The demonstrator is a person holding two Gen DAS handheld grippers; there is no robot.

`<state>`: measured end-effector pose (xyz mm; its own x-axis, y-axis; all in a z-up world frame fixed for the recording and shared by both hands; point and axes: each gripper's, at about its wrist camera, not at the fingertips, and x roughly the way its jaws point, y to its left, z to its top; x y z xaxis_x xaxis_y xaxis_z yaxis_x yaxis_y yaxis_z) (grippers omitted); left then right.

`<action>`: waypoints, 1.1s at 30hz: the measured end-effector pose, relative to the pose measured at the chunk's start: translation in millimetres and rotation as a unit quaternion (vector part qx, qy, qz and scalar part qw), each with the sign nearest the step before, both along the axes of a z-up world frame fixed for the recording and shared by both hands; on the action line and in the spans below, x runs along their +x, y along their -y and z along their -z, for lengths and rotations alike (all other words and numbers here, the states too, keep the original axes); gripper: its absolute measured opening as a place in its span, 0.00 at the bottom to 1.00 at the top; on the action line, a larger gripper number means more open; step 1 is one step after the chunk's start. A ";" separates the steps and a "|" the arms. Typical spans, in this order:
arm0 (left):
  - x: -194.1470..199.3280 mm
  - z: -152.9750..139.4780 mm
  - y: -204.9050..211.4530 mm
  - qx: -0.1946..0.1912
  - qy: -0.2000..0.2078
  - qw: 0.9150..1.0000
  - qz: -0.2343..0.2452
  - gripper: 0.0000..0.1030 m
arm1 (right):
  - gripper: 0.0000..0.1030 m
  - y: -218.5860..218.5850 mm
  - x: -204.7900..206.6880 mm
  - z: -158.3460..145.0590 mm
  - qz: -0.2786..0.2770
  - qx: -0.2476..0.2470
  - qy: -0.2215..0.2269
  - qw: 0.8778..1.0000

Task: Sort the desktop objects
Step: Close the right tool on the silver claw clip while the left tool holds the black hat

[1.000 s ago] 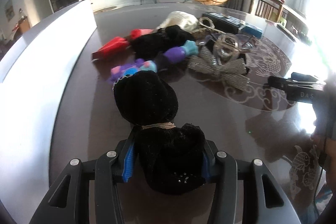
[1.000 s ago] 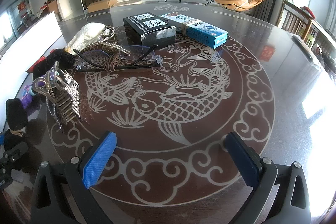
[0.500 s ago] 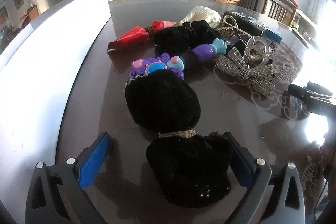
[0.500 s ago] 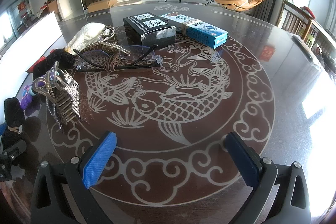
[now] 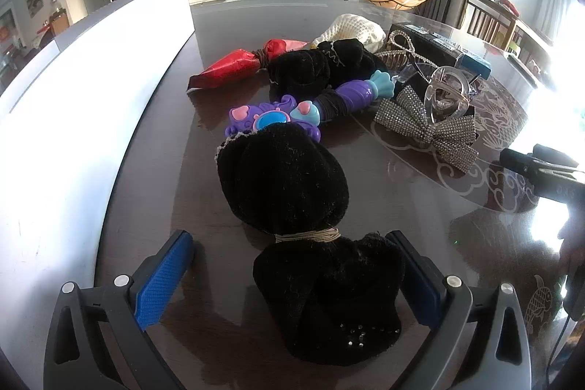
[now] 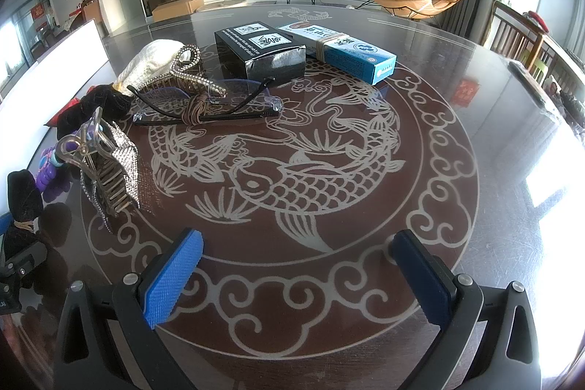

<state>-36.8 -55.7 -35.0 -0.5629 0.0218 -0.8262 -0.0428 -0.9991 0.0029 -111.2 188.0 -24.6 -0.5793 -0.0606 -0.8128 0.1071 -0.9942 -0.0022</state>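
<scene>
Black velvet bundle (image 5: 310,236), tied at its waist with tan cord, lies on the table (image 5: 146,192) between my left gripper's (image 5: 292,276) wide-open, unpressing jaws; I judge a straight lift-out avoids snagging. Purple toy (image 5: 270,119) at twelve o'clock; right gripper (image 6: 299,276) open, empty.
</scene>
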 end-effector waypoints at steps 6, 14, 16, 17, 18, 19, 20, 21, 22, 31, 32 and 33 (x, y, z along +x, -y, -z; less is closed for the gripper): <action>0.8 -0.1 -0.3 0.000 0.000 1.000 0.000 1.00 | 1.00 21.9 21.6 -24.0 -0.119 -0.080 -0.045 0.989; 2.1 -0.5 -0.4 -0.002 -0.001 1.000 -0.001 1.00 | 1.00 100.3 -13.9 -6.8 -0.220 -0.045 0.015 0.974; 2.0 -0.5 -0.4 -0.002 -0.001 1.000 -0.001 1.00 | 1.00 109.6 -23.0 -0.3 -0.218 -0.035 0.025 0.975; 2.1 -0.4 -0.5 -0.002 -0.001 1.000 -0.001 1.00 | 1.00 112.2 -22.8 -1.5 -0.216 -0.031 0.020 0.976; 2.1 -0.4 -0.4 -0.002 -0.001 1.000 -0.001 1.00 | 1.00 113.6 -24.7 -1.3 -0.215 -0.032 0.020 0.976; 2.0 -0.4 -0.4 -0.002 -0.001 1.000 -0.001 1.00 | 1.00 114.4 -26.5 -1.7 -0.211 -0.033 0.018 0.977; 2.1 -0.4 -0.5 -0.002 -0.001 1.000 -0.001 1.00 | 0.99 115.1 -28.3 -1.8 -0.207 -0.032 0.017 0.978; 2.1 -0.4 -0.5 -0.002 -0.001 1.000 -0.001 1.00 | 0.99 115.9 -29.6 -1.9 -0.205 -0.030 0.014 0.978; 2.1 -0.3 -0.5 -0.002 -0.001 1.000 -0.001 1.00 | 0.94 116.5 -30.0 -2.2 -0.206 -0.027 0.011 0.978; 2.6 -0.5 -0.6 -0.001 -0.002 1.000 -0.001 1.00 | 0.54 116.2 -4.7 -8.0 -0.239 -0.004 -0.010 0.971; 2.4 -0.5 -0.6 -0.001 -0.001 1.000 0.000 1.00 | 0.54 110.2 3.4 -7.5 -0.237 -0.001 -0.013 0.972; 2.2 -0.5 -1.1 -0.001 -0.001 1.000 0.000 1.00 | 0.54 102.8 12.2 -7.2 -0.230 0.002 -0.018 0.973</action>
